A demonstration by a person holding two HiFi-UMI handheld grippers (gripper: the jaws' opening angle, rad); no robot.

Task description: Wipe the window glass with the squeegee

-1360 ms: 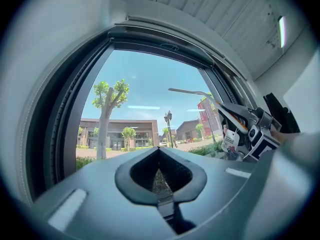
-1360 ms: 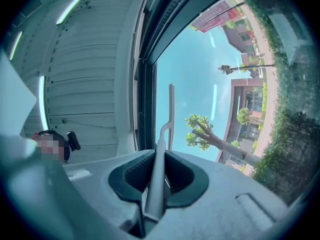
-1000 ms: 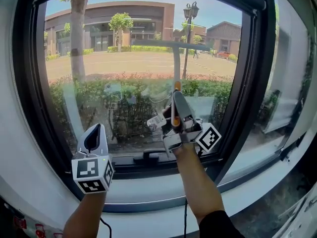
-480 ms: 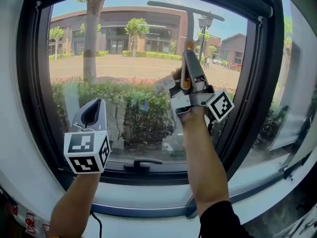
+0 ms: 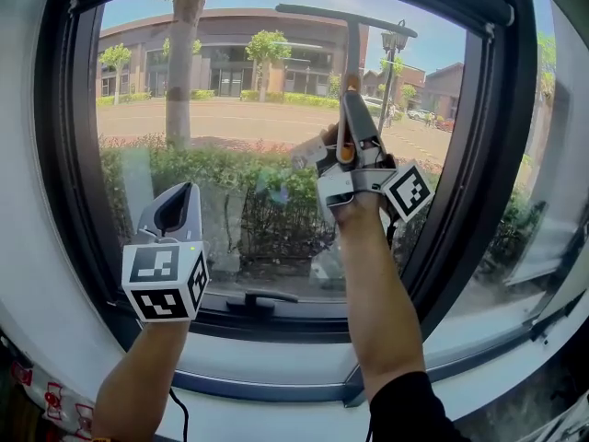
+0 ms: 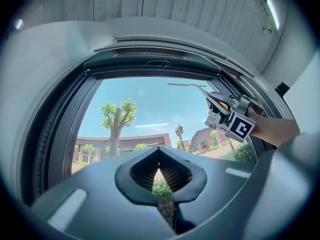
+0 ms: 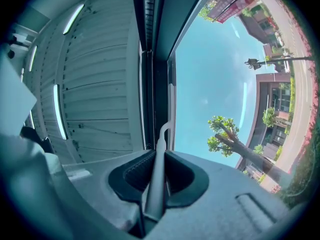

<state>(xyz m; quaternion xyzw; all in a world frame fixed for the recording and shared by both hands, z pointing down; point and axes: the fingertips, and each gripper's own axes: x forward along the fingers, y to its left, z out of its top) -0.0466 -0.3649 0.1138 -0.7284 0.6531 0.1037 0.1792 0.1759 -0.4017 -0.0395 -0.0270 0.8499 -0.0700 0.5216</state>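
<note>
The squeegee's long dark blade (image 5: 345,17) lies against the window glass (image 5: 230,145) just under the top of the frame. Its handle runs down into my right gripper (image 5: 348,118), which is shut on it, high at the right of the pane. In the right gripper view the pale handle (image 7: 158,174) sits between the jaws and the blade (image 7: 171,109) runs along the frame. My left gripper (image 5: 175,208) hangs low at the left, shut and holding nothing, away from the glass. The left gripper view has its jaws (image 6: 159,156) touching, with the squeegee (image 6: 187,85) up at the right.
A dark window frame (image 5: 465,155) surrounds the pane, with a latch handle (image 5: 258,297) on the bottom rail. A white sill (image 5: 276,376) curves below. Outside are a tree (image 5: 184,72), a hedge and buildings. A second sash stands at the far right (image 5: 552,155).
My right gripper has carried the squeegee from the middle of the pane up to its top edge. Over the last half second it barely moved. The left gripper stayed low.
</note>
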